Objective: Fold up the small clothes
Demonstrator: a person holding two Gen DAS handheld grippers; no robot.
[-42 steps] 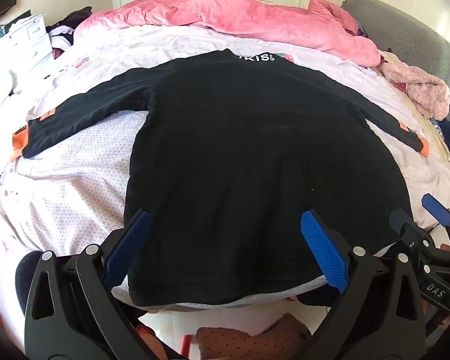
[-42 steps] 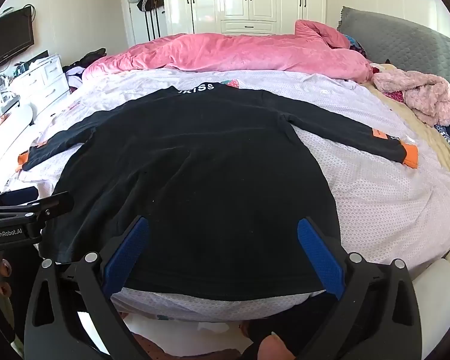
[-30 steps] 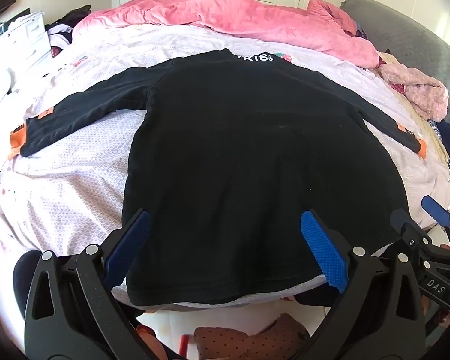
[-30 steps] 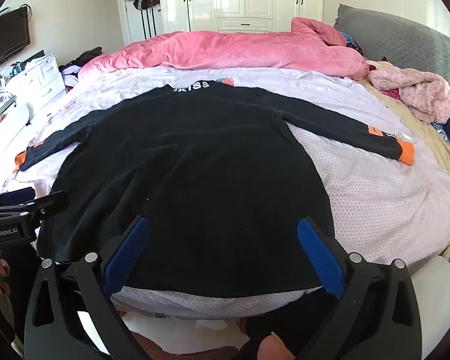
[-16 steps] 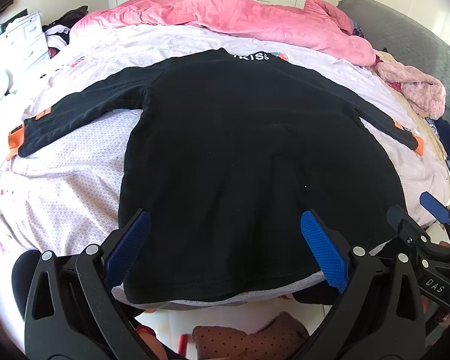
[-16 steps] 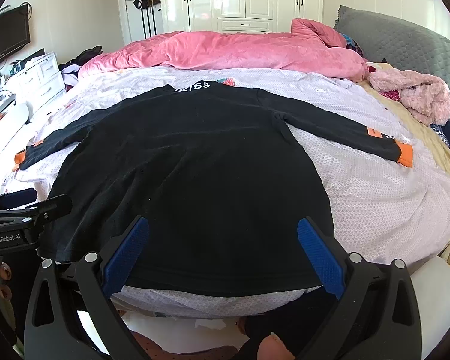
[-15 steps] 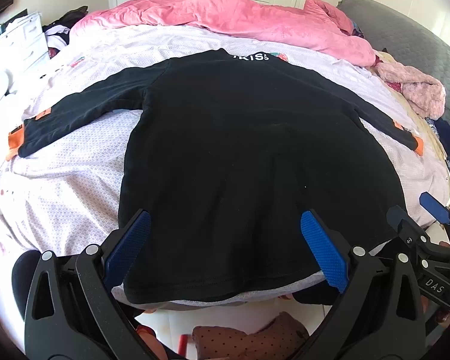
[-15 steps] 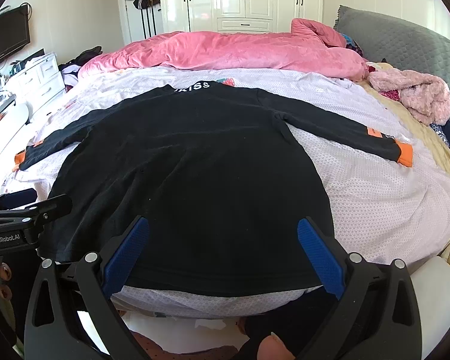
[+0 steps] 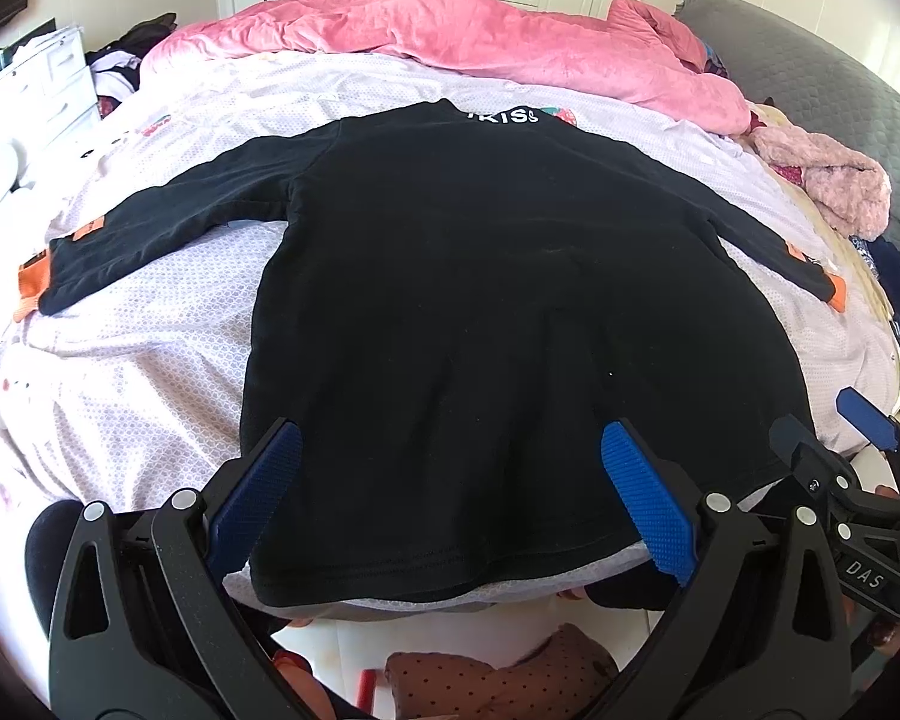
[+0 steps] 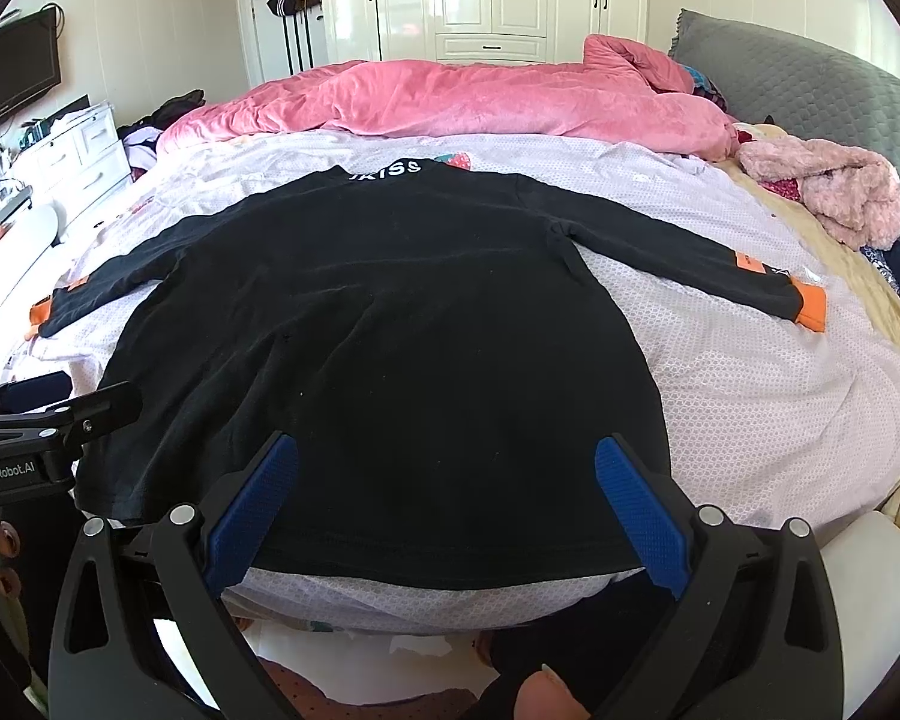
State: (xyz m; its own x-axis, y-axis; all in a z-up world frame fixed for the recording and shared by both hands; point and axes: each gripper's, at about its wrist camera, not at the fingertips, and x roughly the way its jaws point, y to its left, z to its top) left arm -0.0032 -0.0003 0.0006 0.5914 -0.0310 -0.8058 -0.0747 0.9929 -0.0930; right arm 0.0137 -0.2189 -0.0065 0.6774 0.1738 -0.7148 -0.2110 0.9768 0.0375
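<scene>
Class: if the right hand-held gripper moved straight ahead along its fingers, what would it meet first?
Most likely the hem of the black top, lying flat between the open right hand-held gripper fingers; depth is uncertain.

The black shirt [image 9: 480, 324] hides its own front.

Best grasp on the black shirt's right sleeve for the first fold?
Judging by pose: pinch the right sleeve at its orange cuff, coming from the outer right side. It lies flat, fully extended and free at that end, so the open right gripper can carry it across.
</scene>
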